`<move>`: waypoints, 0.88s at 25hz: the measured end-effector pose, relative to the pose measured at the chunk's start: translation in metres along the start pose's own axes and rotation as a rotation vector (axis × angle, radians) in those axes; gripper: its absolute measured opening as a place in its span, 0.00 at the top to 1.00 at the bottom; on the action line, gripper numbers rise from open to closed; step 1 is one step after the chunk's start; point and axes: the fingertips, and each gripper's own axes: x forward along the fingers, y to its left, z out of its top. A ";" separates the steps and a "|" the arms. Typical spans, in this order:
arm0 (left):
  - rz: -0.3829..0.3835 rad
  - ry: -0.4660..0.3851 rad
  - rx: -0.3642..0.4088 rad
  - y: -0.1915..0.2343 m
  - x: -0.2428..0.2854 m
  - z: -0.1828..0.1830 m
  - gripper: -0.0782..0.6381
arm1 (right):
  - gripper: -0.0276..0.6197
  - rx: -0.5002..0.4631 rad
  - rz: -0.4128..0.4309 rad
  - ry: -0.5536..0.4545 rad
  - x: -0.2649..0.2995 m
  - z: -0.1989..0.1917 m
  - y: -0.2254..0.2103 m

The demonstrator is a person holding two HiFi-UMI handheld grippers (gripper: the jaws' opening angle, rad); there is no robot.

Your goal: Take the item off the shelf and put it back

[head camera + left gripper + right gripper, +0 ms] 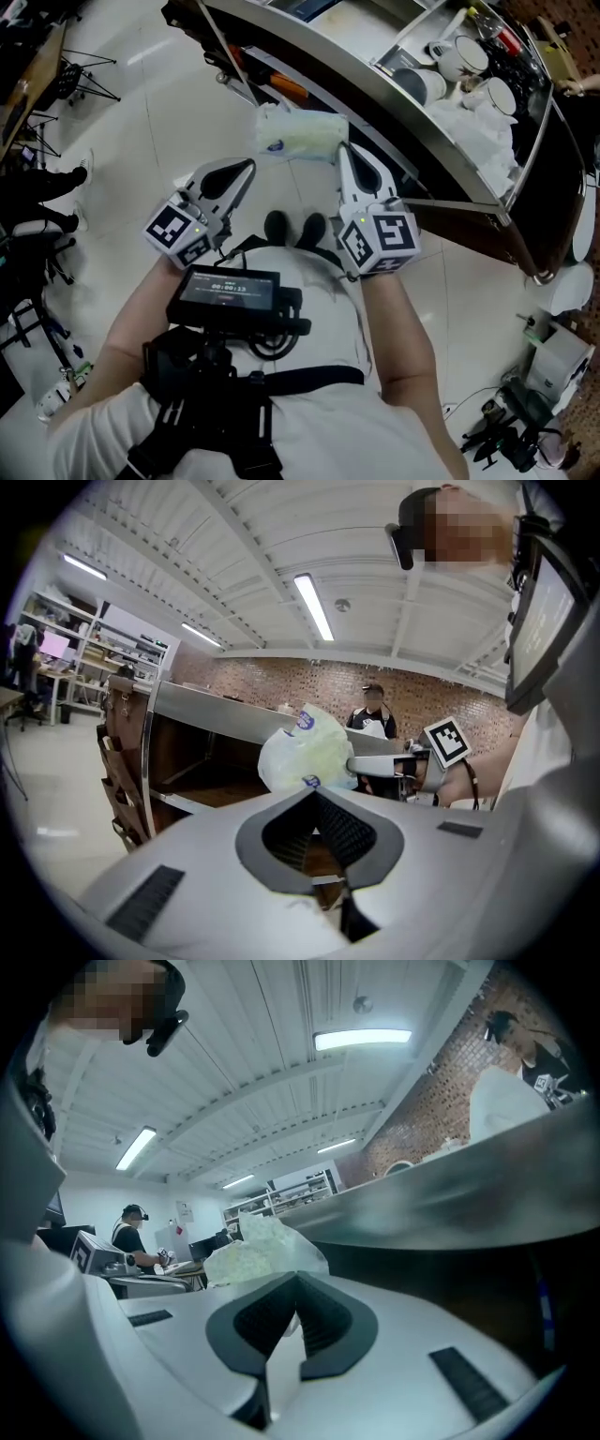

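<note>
Right tongs (342,150) pinch the plastic bag (298,137) (left tongs (250,166), pressed together empty, just beside it).

Two white two-jaw grippers are counted, the left gripper (250,166) and the right gripper (343,150). One crinkled pale green-and-white plastic bag (302,139), one curved steel shelf unit (441,141), three white ceramic cups (461,58) and two black shoes (277,227) are seen.

Bright and even here — ceiling strip lights (314,607) overhead, soft shadows. Both gripper views are heavy fisheye with black corners; the steel shelf edge (450,1208) on the right looks smeared and glary, far background slightly soft
</note>
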 end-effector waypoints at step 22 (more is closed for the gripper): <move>-0.009 0.073 -0.074 -0.013 0.036 -0.069 0.88 | 0.95 0.051 -0.198 0.165 0.045 -0.116 -0.120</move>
